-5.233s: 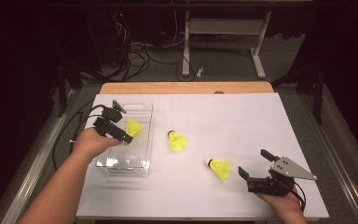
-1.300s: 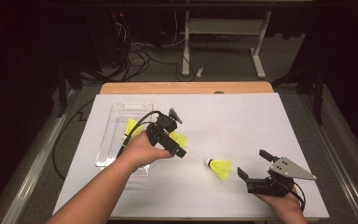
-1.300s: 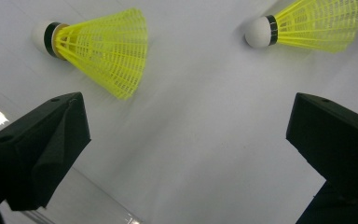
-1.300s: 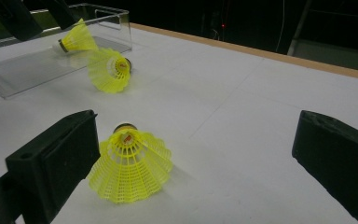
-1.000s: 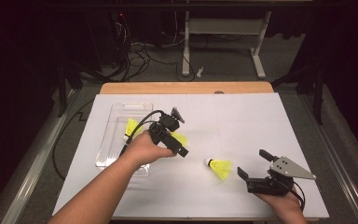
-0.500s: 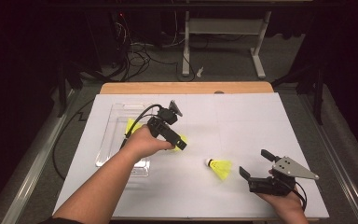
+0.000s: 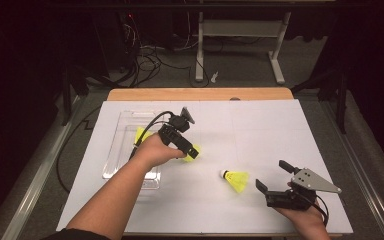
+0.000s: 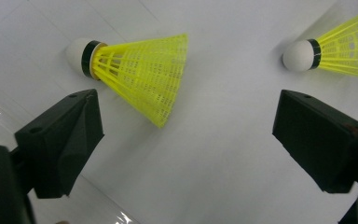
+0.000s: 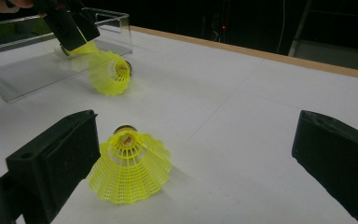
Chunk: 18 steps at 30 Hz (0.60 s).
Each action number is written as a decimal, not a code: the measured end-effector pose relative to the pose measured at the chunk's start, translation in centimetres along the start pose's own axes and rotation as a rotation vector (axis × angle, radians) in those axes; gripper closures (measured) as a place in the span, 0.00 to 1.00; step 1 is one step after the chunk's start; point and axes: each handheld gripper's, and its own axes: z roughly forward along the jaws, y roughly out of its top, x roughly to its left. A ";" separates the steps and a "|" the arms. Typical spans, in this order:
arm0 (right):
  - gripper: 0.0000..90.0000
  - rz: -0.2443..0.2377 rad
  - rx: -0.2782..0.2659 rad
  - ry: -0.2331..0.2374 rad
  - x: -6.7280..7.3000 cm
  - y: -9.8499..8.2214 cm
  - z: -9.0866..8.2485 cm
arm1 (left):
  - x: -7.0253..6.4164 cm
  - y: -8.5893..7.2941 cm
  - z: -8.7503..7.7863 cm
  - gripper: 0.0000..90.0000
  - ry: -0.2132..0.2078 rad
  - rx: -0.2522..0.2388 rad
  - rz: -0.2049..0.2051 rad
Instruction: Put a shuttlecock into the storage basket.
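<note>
Just beyond the wide-set jaws of the left gripper [image 7: 192, 151], a yellow plastic mesh shuttlecock with a white cork tip [image 8: 135, 74] is seen lying on its side on the white table surface [image 7: 260, 130]; the jaws have just been closing slightly, yet nothing is pressed between them. Behind this gripper, a clear plastic rectangular tray [image 7: 125, 150] is seen holding another yellow shuttlecock [image 7: 141, 134]. Ahead of the right gripper [image 7: 271, 182], whose jaws are held apart and empty, a third yellow shuttlecock [image 9: 129, 165] is seen close by its left jaw.
</note>
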 end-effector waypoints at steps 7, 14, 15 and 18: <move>0.01 0.002 -0.005 0.001 0.0 0.0 0.0 | 0.7 0.2 0.5 0.27 0.015 -0.006 -0.002; 0.01 0.003 -0.004 0.004 0.0 0.0 -0.1 | 0.7 0.4 1.7 0.37 0.038 0.022 0.009; 0.01 0.003 -0.004 0.004 0.0 0.0 -0.1 | 0.7 0.5 1.8 0.38 0.039 0.026 0.007; 0.01 0.000 -0.007 0.006 0.0 0.0 -0.1 | 0.7 0.5 2.1 0.42 0.052 0.032 0.007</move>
